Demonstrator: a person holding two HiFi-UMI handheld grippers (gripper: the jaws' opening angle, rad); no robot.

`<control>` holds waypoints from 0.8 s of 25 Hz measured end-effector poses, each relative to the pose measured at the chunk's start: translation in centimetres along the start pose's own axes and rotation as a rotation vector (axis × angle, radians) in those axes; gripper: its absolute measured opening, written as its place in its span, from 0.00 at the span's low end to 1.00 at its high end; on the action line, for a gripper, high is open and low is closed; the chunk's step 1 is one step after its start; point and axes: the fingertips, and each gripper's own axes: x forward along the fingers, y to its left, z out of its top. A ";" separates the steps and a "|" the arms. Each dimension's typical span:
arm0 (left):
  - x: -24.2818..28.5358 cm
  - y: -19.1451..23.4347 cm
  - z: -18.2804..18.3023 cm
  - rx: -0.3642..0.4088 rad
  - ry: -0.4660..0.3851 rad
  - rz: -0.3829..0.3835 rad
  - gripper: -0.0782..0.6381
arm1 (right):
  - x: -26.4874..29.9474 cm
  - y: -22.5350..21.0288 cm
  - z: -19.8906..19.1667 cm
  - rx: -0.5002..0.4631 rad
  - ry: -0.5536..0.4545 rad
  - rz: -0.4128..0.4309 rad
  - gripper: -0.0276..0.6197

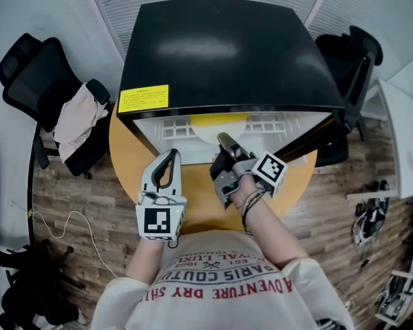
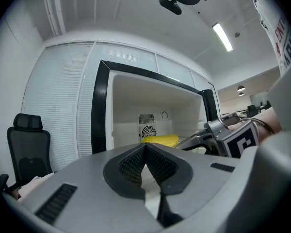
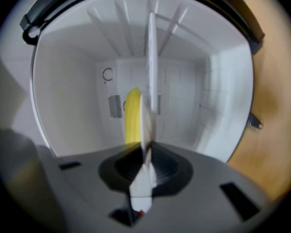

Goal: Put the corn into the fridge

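A black mini fridge [image 1: 227,50] stands open on the round wooden table [image 1: 127,146], its door [image 1: 310,145] swung to the right. Inside lies the yellow corn [image 1: 219,119] on a white plate [image 1: 210,133]. My right gripper [image 1: 224,145] reaches into the opening. In the right gripper view, which is rolled, the plate [image 3: 152,57] stands on edge with its rim between the pads of the right gripper [image 3: 146,154] and the corn [image 3: 132,115] beside it. My left gripper [image 1: 167,165] is shut and empty in front of the fridge. The left gripper [image 2: 146,152] faces the corn [image 2: 160,140].
A black office chair [image 1: 34,81] draped with cloth [image 1: 76,119] stands left of the table. Another chair [image 1: 354,60] is behind the door at the right. A white desk edge [image 1: 403,136] is at the far right. A cable [image 1: 69,222] lies on the wood floor.
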 end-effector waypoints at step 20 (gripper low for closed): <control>0.1 -0.8 -0.3 -0.001 0.001 -0.018 0.14 | -1.1 1.6 -0.9 -0.107 0.028 0.066 0.28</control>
